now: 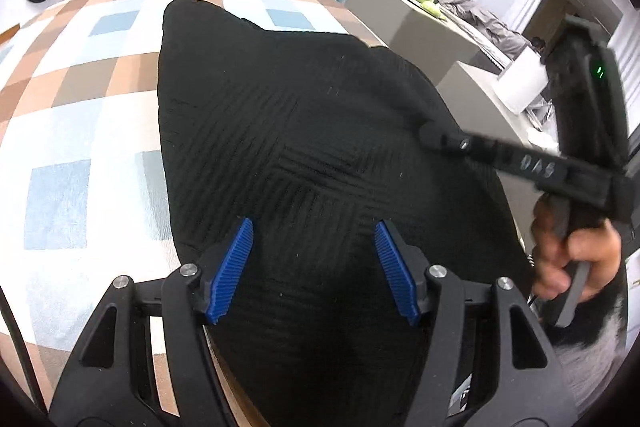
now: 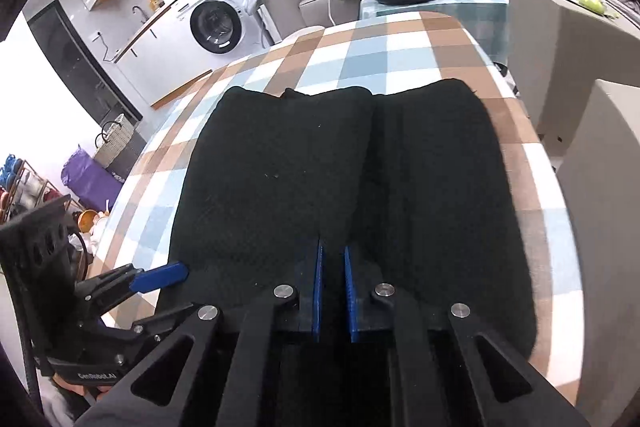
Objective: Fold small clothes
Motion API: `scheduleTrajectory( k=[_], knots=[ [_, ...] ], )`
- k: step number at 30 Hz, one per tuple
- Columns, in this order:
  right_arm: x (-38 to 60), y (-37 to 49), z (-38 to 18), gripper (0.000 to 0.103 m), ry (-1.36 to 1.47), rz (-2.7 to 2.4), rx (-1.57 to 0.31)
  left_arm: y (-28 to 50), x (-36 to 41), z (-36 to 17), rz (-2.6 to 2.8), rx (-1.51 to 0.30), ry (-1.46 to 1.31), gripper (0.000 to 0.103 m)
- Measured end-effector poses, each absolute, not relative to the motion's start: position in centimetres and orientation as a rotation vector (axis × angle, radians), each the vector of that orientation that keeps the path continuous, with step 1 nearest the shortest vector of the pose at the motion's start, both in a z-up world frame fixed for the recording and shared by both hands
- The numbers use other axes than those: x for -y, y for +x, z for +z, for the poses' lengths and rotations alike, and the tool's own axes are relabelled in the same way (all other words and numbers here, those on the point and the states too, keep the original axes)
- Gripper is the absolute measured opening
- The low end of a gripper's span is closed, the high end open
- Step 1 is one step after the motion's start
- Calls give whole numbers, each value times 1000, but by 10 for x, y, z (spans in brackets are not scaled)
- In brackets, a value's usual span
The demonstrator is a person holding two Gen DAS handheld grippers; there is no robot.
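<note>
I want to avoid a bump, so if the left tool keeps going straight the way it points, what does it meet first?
Most likely the black knitted garment spread on the checked tablecloth. The open left tool points down at it, with nothing visible between, though depth is hard to judge.

Both wrist cams look steeply down, close over black garment (image 1: 312,147) on checked cloth (image 2: 360,43).

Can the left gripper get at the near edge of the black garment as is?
Probably yes. The left gripper is open above the black garment, nothing between its jaws. The right gripper sits off toward the garment's right side, clear of that path.
</note>
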State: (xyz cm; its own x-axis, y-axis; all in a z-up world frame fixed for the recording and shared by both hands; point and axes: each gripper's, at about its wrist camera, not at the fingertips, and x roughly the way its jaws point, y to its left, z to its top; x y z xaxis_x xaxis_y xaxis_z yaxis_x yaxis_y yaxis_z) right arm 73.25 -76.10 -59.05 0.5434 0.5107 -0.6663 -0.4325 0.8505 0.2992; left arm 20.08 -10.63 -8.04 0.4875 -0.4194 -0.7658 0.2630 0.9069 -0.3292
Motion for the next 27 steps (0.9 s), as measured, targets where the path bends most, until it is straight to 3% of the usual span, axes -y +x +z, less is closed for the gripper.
scheduleTrajectory(
  k=[3,8,16,21,23,27],
  knots=[
    [763,742,-603,11,132,548,-885,198,108,-82,-410,-977,-167,61],
    [797,736,-600,38,234,561,-868,185,97,-78,-392,-977,-184,61],
    [804,749,-621,44,319,728,-958,174,78,-81,-360,-967,-250,61],
    [787,754,-620,40,256,746,-919,172,75,-80,-352,-962,-256,61],
    [772,751,-616,14,160,724,-889,173,74,-79,-352,-961,-257,61],
    [760,739,-597,11,71,717,-805,172,72,-75,-347,-952,-270,61]
  ],
)
